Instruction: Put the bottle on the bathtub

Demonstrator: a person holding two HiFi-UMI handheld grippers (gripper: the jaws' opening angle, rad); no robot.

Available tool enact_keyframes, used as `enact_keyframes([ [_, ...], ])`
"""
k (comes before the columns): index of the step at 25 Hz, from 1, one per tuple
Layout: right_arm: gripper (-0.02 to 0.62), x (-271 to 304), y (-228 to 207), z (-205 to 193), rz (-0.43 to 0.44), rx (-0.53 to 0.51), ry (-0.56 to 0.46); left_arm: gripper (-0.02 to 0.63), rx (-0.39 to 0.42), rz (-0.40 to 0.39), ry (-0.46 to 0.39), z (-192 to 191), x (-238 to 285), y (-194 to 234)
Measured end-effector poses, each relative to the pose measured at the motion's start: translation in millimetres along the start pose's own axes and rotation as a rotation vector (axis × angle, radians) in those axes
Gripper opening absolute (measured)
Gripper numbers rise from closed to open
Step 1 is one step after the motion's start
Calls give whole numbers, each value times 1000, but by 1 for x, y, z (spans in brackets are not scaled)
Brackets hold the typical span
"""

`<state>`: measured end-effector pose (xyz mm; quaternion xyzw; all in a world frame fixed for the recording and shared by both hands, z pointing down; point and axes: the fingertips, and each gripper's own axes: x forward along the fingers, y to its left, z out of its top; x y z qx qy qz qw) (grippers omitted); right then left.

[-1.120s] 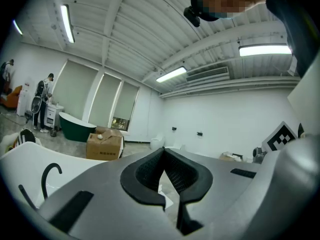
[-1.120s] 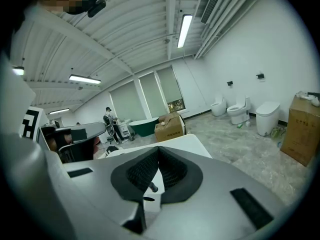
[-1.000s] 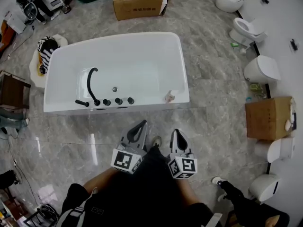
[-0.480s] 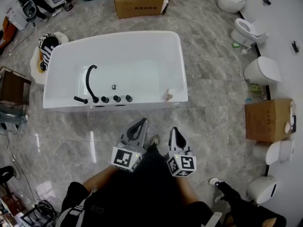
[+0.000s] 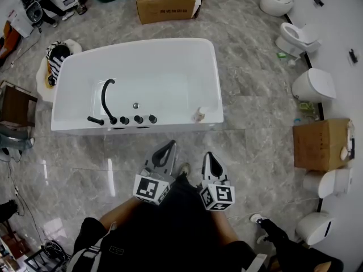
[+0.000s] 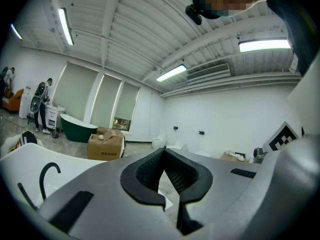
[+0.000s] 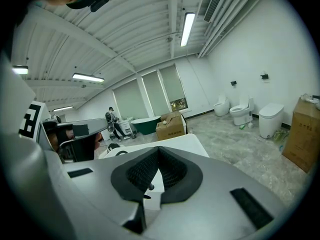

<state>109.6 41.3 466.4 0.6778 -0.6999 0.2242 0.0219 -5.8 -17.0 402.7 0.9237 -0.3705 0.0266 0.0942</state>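
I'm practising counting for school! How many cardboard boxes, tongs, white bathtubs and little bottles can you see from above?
Cardboard boxes: 2, the top box and the right box
Tongs: 2, the left tongs and the right tongs
White bathtub: 1
Bottle, on the tub's rim: 1
Total: 6

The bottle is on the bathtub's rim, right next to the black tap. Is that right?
Not quite. The bottle is on the bathtub's rim, but at the corner far from the black tap, not next to it. The head view shows this.
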Motion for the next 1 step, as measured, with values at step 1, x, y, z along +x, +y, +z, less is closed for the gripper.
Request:
enact_keyframes([
  [1,9,0,-1,0,0,-1,1,15,1,0,1,0,0,-1],
])
